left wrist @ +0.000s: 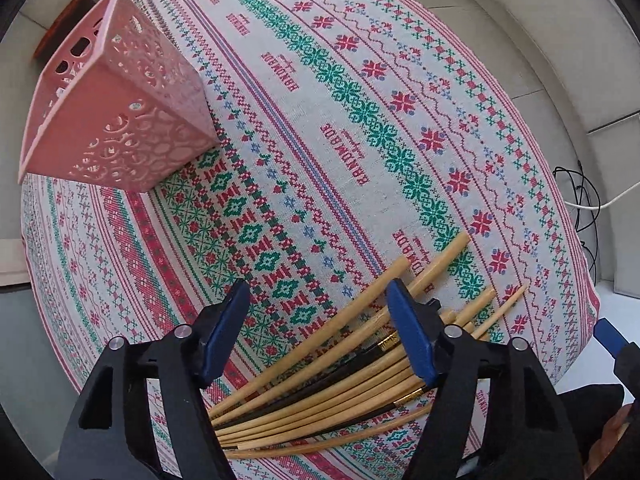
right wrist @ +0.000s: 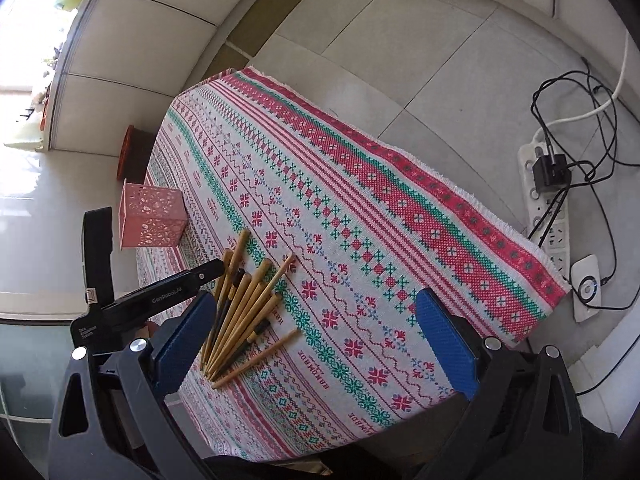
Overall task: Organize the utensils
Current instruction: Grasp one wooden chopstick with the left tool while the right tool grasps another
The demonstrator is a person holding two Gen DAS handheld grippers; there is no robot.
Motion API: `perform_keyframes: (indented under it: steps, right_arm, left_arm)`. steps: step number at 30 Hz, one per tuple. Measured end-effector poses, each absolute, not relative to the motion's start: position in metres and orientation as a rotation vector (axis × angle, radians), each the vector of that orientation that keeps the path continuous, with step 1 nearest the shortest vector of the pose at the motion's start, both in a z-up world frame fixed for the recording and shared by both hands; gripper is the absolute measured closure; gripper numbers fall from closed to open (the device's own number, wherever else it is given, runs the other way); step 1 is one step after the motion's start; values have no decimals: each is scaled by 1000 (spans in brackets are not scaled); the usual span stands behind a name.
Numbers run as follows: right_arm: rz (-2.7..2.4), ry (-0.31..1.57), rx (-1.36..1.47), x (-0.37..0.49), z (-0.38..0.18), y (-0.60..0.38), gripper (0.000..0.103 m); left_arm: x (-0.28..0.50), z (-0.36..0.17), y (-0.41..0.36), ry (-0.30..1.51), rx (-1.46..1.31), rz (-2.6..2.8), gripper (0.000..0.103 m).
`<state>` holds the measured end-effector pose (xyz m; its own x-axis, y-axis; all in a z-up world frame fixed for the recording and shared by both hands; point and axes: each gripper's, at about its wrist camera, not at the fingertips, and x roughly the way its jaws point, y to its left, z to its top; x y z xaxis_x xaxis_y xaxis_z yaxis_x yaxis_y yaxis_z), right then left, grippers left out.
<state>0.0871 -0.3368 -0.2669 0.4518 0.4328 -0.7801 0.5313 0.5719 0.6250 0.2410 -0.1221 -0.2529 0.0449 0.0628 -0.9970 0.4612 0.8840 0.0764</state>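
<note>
Hovering above a loose heap of chopsticks (left wrist: 340, 396), the left gripper (left wrist: 320, 320) has its jaws spread wide and holds nothing; its blue pads (left wrist: 224, 332) straddle the near ends of the heap without touching it, as far as the left wrist view shows. The right gripper (right wrist: 316, 344) is likewise spread wide and empty, raised well above the patterned tablecloth (right wrist: 360, 216). The chopsticks, mostly pale bamboo with a few dark ones (right wrist: 228, 300) mixed in, lie fanned on the cloth near its edge, thick ends splayed and thin ends bunched. The pink perforated holder (left wrist: 116, 108), presumably the destination, stands upright near the far corner of the cloth, well apart from the heap and apparently empty.

Likely hazards, judged from this layout:
- Closing on the fanned heap may catch only some sticks, so that the outer ones roll or scatter.
- Gripping near one end may let long sticks pivot and slip from the pads.
- The light holder may tip or slide if sticks strike its rim at an angle.
- Dragging the pads low may snag and shift the cloth.
- The two grippers, working close together, may collide.
</note>
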Motion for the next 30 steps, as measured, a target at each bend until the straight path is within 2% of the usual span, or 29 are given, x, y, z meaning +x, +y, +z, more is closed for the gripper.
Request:
perform_keyframes:
  steps: [2,4,7,9,10,12,13,19,21,27,29,30]
  right_arm:
    - [-85,1155,1010,88,-265,-334,6]
    - [-99,1156,990,90,-263,-332,6]
    - [-116,1162,984,93,-263,-330,6]
    - [-137,1170,971,95,-264,-328,6]
    - [-144,1175,966,97,-265,-327,6]
    - [-153,1184,961,101,-266,-324,6]
    - [-160,1186,956,102,-265,-322,6]
    - [-196,1189,944,121,-261,-309,10]
    - [-190,1194,941,134,-259,-302,14]
    - [-208,1242,789,191,-251,-266,36]
    - [-225,1284,745,205,-259,-254,47]
    - [-239,1308,724,213,-263,-248,48]
  left_arm:
    - [245,-256,-121,1515,415,-338,38]
    - [251,-264,-118,1531,407,-348,46]
    - [253,-278,-117,1528,418,-375,45]
    - [255,-286,-117,1519,431,-396,48]
    - [252,-285,-115,1510,435,-402,53]
    - [245,-277,-107,1483,447,-425,71]
    - [244,-275,-103,1472,454,-433,88]
    - [232,-265,-80,1337,470,-455,97]
    - [227,-250,-57,1278,435,-452,97]
    - [203,-186,4,1117,311,-420,97]
    - [193,-166,27,1071,258,-401,97]
    - [191,-162,29,1054,239,-392,97]
